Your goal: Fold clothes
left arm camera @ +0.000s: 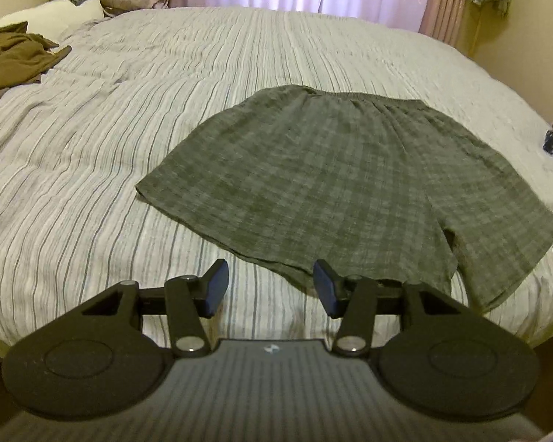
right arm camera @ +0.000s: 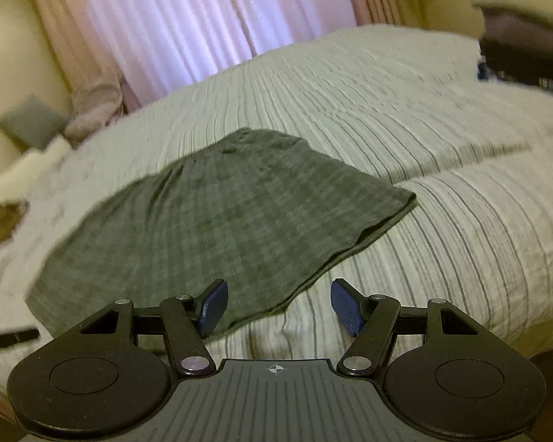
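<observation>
Left gripper [left arm camera: 271,287] spread, poised at plaid shorts [left arm camera: 335,173] hem; right gripper [right arm camera: 278,307] also spread, nearer opposite leg corner; waistband farthest, across striped bedspread [left arm camera: 92,169].

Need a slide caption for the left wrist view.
Open left gripper hovers at the hem of grey plaid shorts lying flat on a striped bedspread.

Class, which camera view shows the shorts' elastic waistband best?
Left wrist view: the shorts lie flat, waistband sharp along the far edge. Right wrist view shows it blurred, at an angle.
</observation>
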`<state>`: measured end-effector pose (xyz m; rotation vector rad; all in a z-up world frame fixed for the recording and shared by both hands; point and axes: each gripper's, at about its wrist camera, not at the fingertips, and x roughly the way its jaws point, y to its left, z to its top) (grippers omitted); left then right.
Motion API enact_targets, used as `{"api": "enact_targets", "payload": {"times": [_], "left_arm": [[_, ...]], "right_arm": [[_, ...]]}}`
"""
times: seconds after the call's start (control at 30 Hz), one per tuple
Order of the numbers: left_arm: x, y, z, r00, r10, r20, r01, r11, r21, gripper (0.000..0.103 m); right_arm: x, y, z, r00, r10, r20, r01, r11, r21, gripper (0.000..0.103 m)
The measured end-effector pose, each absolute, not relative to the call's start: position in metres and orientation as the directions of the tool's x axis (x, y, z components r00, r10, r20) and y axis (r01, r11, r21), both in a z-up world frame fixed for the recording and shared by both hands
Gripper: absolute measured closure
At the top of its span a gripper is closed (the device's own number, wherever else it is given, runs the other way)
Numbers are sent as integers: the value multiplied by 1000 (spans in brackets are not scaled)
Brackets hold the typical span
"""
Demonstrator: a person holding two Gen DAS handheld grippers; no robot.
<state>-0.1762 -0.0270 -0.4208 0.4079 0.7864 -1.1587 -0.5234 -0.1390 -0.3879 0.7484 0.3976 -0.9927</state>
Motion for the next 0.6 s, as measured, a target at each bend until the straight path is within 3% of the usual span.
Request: {"api": "enact_targets", "payload": {"times": [0.23,0.43,0.6], "left_arm": [[-151,-41,-415,96,-707,-701,904,356,-236,56],[-133,-57,-426,24,-725,-689,860,367,-356,56],[-121,-64,-436,9,-721,-693,828,394,-399,57]], "right_arm": [[-546,-201,-382,501,-644,-578,865,365,344,36],[-578,-265,-412,559,-592,-581,822,305,481,36],[-599,-290,-434,679,-511,-527,713,289,639,37]]}}
